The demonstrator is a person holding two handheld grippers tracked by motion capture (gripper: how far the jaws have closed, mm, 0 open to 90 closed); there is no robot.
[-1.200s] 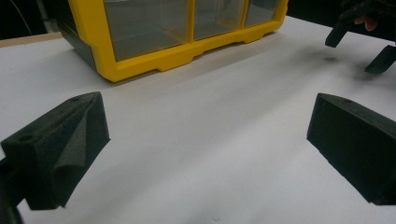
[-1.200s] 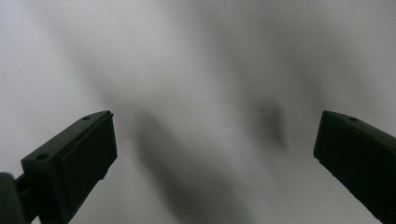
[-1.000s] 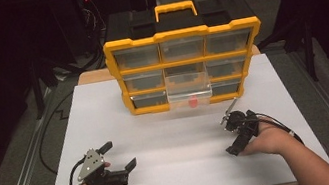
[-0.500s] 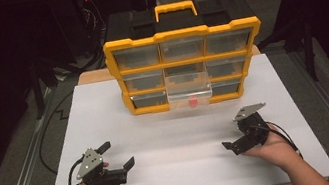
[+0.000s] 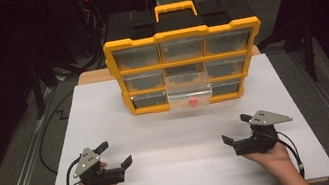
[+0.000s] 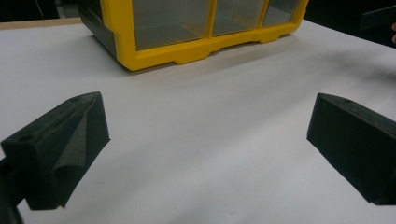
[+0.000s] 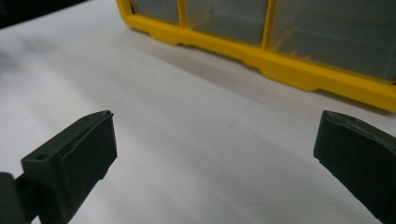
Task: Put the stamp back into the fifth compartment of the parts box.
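1. Yellow plastic frames the drawer organizer (image 5: 186, 63) at the far middle of the white table (image 5: 180, 171) in the high view; it holds nine drawers, three rows of three, under one yellow handle (image 5: 175, 8). One clear drawer (image 5: 189, 93), middle of the bottom row, stands pulled out with one small red item (image 5: 193, 101) inside.
2. Same view: the left gripper (image 5: 114, 154) rests near the front left edge, jaws spread wide and empty, about where it lay a second ago. The right gripper (image 5: 237, 129) sits near the front right, jaws wide and empty; it has drawn back toward the person and turned so its grey plate faces up. Two hands, two grippers, both well apart from the organizer.
3. Left gripper view: two black jaws stand wide over bare white table, nothing between them; the drawer organizer (image 6: 196, 35) shows three clear drawer fronts beyond.
4. Right gripper view: two black jaws again wide apart and empty above the table; the drawer organizer (image 7: 289, 60) crosses the top, its yellow base on the white surface.
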